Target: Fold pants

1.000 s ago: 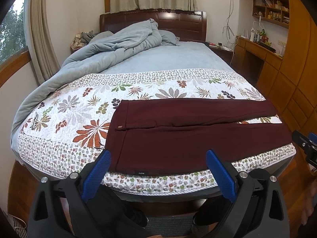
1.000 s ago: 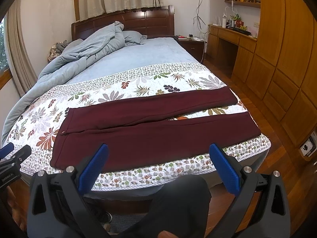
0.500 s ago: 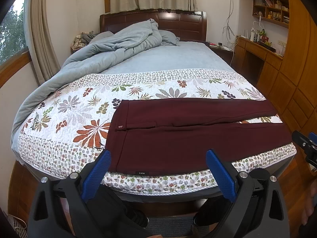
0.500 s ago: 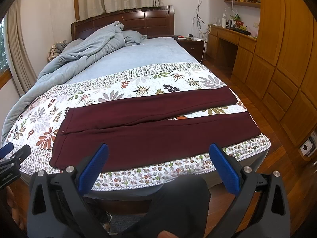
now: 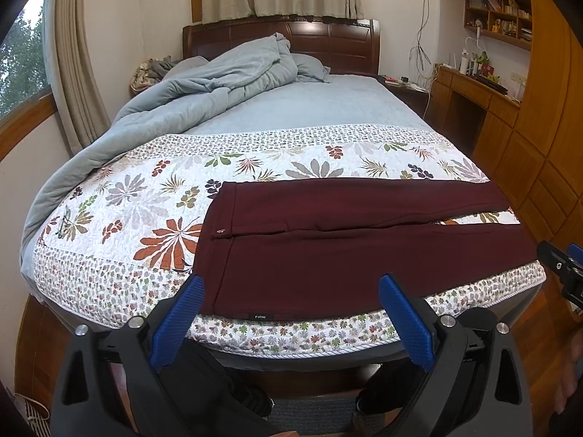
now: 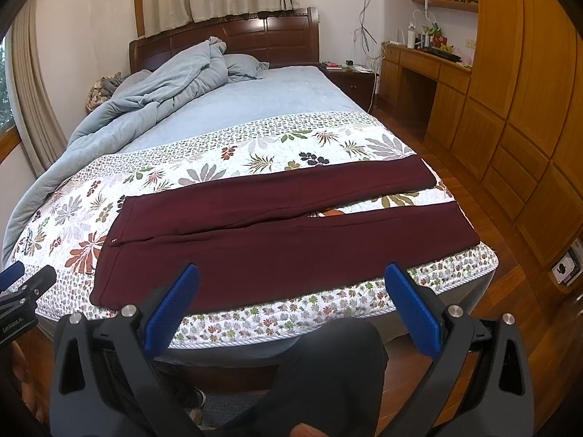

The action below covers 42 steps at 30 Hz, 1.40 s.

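Pants (image 5: 349, 247): dark maroon, laid flat across the foot of the bed on the floral quilt (image 5: 138, 204), near edge just inside the quilt's front border. Long axis runs side to side across your view. Waistband (image 5: 215, 240) points to your left, leg hems to your right. The two legs lie side by side, touching through the thigh and parting toward the hems, where a wedge of quilt shows between them. A small metal snap (image 5: 221, 232) sits at the waistband, about midway along its edge.

Writing: a small black label (image 5: 264, 316) on the near edge of the pants carries pale letters; from the left wrist view they look like "FUSHI", though the print is too small to be sure. In the right wrist view, the side of your left gripper shows white lettering, cut off and not legible.

Your left gripper (image 5: 291, 317): blue-padded fingers (image 5: 175, 322) spread wide apart, holding nothing, short of the bed edge in front of the waist end. Your right gripper (image 6: 291, 309): fingers (image 6: 413, 311) likewise spread, empty, in front of the near leg.

Behind the quilt: a rumpled grey-blue duvet (image 5: 204, 87) heaped toward the dark wooden headboard (image 5: 328, 38). Wooden cabinets (image 6: 517, 83) line the right wall.
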Each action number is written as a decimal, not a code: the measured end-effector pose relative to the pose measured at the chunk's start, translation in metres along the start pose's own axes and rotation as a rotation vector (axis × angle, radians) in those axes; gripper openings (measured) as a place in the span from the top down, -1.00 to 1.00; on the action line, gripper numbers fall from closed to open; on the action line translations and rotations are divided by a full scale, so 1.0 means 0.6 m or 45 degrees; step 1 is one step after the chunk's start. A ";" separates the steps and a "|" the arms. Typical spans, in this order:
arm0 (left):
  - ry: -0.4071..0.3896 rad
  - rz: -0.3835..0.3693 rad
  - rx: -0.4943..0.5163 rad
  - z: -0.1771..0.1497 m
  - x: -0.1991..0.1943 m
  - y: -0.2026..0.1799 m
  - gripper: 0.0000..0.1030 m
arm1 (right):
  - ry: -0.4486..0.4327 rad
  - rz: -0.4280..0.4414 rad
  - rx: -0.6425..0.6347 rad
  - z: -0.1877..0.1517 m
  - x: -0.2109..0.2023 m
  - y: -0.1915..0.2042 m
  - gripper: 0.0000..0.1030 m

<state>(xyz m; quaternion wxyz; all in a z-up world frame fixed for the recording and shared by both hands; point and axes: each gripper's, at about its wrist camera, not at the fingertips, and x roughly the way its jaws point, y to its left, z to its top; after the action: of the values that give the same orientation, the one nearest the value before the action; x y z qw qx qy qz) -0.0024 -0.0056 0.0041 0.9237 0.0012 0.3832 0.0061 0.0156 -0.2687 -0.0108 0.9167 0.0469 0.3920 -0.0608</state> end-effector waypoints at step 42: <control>0.287 -0.395 0.223 0.097 0.294 0.211 -0.89 | -0.013 0.179 -0.257 0.000 0.180 0.002 -0.96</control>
<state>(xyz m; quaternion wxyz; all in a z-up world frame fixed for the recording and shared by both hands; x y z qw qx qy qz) 0.1622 0.1235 -0.0786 0.8613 0.0217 0.4787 -0.1693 0.0896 -0.2757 -0.0889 0.9208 -0.0186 0.3873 0.0433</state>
